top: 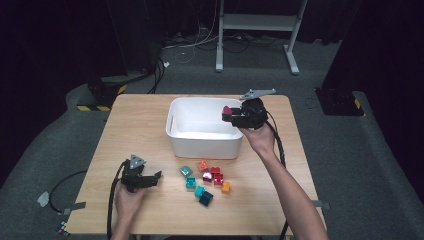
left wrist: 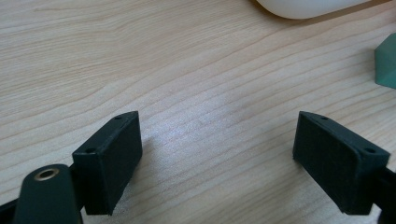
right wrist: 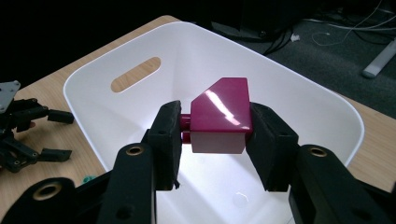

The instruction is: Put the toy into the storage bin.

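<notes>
A light wooden table (top: 145,125) occupies the centre of the high view on grey carpet, with dark surroundings, loose cables and a white stand base (top: 257,22) along the upper edge, a white bin (top: 200,142) at table centre and a cluster of coloured blocks (top: 207,181) below it. The right gripper (top: 234,116), right of centre, has its jaws clamped on a magenta block (right wrist: 219,114), which the right gripper view places over the bin interior. The left gripper (top: 150,180), lower left, rests on the table; the left gripper view shows its jaws spread wide over bare wood with nothing between them.
</notes>
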### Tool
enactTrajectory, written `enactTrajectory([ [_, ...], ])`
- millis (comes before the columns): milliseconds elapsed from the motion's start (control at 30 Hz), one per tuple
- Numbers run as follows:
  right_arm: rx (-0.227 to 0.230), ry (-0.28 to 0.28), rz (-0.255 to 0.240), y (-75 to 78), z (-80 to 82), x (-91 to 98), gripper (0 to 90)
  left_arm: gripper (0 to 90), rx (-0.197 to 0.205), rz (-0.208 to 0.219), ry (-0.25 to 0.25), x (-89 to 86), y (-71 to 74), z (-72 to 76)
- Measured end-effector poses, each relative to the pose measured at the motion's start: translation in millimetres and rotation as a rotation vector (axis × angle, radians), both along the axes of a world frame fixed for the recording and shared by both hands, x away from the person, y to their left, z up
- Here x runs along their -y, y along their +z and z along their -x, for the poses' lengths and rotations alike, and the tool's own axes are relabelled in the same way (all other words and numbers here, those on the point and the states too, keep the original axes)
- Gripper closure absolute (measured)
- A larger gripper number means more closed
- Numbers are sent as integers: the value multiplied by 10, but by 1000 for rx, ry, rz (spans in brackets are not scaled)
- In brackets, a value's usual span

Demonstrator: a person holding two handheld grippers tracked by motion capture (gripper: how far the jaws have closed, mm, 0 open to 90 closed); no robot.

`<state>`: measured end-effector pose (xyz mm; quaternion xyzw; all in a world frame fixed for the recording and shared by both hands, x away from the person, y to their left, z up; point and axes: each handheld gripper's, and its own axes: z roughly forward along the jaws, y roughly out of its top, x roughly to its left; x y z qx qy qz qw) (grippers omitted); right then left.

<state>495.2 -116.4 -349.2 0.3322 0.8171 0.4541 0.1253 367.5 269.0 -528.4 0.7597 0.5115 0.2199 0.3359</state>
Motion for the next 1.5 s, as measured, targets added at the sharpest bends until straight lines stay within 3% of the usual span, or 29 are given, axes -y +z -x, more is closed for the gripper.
enactTrajectory([
  [600,-48,-43,41,-191,-177,-64,564,158,0,1,1,0,0,1],
  [1133,-21,-54,51,-200,-150,-83,461,159,0,1,1,0,0,2],
  [1500,14,-41,21,-143,-56,-12,451,159,0,1,1,0,0,1],
])
